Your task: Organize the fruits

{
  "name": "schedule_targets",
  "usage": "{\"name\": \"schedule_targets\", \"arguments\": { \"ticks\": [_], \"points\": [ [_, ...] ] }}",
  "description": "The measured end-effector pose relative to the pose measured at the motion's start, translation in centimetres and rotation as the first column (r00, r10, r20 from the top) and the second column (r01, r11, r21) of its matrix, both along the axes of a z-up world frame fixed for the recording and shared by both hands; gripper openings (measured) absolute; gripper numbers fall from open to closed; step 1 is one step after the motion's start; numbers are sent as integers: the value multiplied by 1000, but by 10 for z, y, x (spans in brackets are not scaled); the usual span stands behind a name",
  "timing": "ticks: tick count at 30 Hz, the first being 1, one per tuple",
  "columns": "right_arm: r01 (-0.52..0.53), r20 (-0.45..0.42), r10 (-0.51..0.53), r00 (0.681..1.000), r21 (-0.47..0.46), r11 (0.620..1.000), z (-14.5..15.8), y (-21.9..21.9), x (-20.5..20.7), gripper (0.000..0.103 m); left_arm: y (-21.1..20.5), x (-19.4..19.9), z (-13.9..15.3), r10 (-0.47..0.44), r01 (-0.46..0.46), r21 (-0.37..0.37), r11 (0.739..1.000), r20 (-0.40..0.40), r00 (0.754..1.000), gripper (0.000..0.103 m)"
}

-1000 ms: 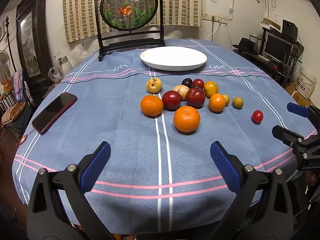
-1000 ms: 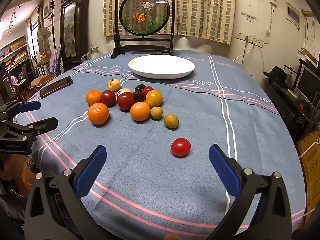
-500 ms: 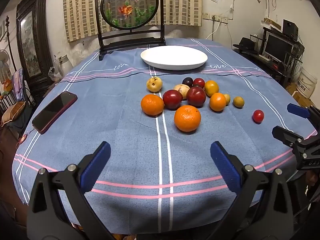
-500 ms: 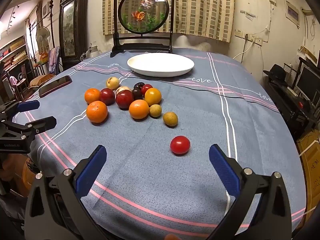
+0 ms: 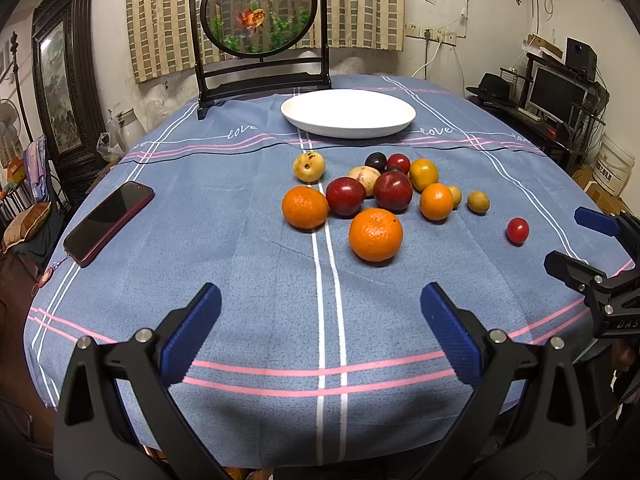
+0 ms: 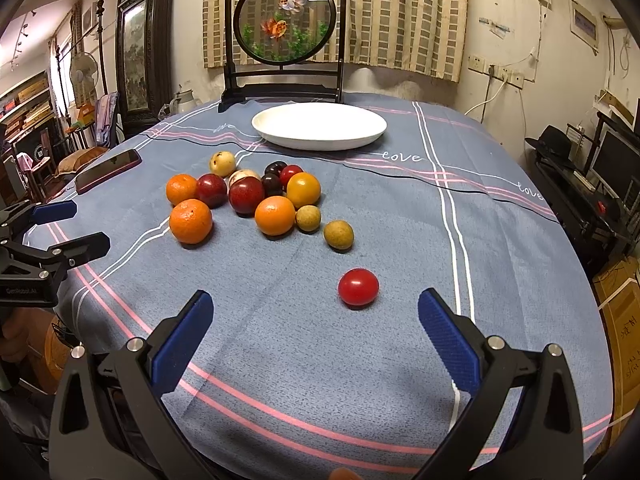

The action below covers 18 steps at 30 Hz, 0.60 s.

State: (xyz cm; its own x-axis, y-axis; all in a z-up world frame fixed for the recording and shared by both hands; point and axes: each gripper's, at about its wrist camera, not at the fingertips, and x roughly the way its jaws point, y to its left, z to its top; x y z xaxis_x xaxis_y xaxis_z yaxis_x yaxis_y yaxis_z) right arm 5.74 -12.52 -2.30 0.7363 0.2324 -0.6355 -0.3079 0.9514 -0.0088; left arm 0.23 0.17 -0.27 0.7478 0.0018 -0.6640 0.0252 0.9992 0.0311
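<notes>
My left gripper (image 5: 320, 312) and right gripper (image 6: 316, 320) both hover low over the near edge of the bench (image 5: 240, 240), jaws released wide with nothing between them. The bottom of each view is cut off by the black gripper frames, so I cannot see the bench edge directly beneath me.

The fruits sit in a loose cluster (image 5: 376, 196) just on my side of the white plate (image 5: 348, 114). Several touch and overlap: a dark plum (image 6: 272, 183) behind the red ones is half hidden, and I cannot tell how many small fruits lie at the back of the pile. The nearest orange (image 5: 375, 234) sits slightly apart in front of the cluster. Two small brownish fruits (image 6: 338, 234) trail off to the right of the plate's near side, and a red cherry tomato (image 6: 358, 287) lies alone, well apart from the cluster and closest to my right gripper.

The plate holds nothing. Open blue cloth lies between the plate and the cluster, and between the cluster and my grippers. A phone (image 5: 109, 216) rests far to the plate's left, near the bench edge. A framed goldfish screen (image 5: 259, 12) stands just behind the plate.

Compared with a second ago, the right gripper has come nearer the tomato; the fruit has not moved.
</notes>
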Motion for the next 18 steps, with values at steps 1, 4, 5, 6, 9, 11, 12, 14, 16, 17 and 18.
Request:
{"name": "schedule_targets", "arguments": {
  "ticks": [1, 4, 5, 6, 9, 11, 12, 14, 16, 17, 18],
  "points": [
    [0, -1, 0, 1000, 0, 1000, 0, 0, 0, 102, 0, 0, 0, 0, 0, 0, 1000, 0, 1000, 101],
    [2, -3, -2, 1000, -1, 1000, -1, -1, -1, 102, 0, 0, 0, -1, 1, -1, 1000, 0, 1000, 101],
    [2, -3, -2, 1000, -1, 1000, -1, -1, -2, 102, 0, 0, 0, -1, 1, 0, 1000, 0, 1000, 101],
    [3, -4, -3, 1000, -1, 1000, -2, 0, 2, 102, 0, 0, 0, 0, 0, 0, 1000, -1, 1000, 101],
    [3, -6, -3, 1000, -4, 1000, -3, -1, 1, 102, 0, -1, -3, 1, -1, 1, 1000, -4, 1000, 101],
    [4, -8, -4, 1000, -5, 1000, -3, 0, 1, 102, 1, 0, -5, 1, -1, 1, 1000, -5, 1000, 101],
    [3, -8, -4, 1000, -5, 1000, -3, 0, 1, 102, 1, -1, -5, 1, -1, 0, 1000, -5, 1000, 101],
    [4, -8, -4, 1000, -5, 1000, -4, 0, 1, 102, 1, 0, -5, 2, -2, 1, 1000, -6, 1000, 101],
    [3, -9, -3, 1000, -5, 1000, -4, 0, 1, 102, 1, 0, -5, 2, -2, 1, 1000, -6, 1000, 101],
    [3, -9, -3, 1000, -6, 1000, -4, 0, 2, 102, 1, 0, -4, 2, -2, 1, 1000, -6, 1000, 101],
    [3, -9, -3, 1000, -6, 1000, -4, 0, 1, 102, 1, 0, -5, 2, -2, 1, 1000, -7, 1000, 101]
  ]
}}
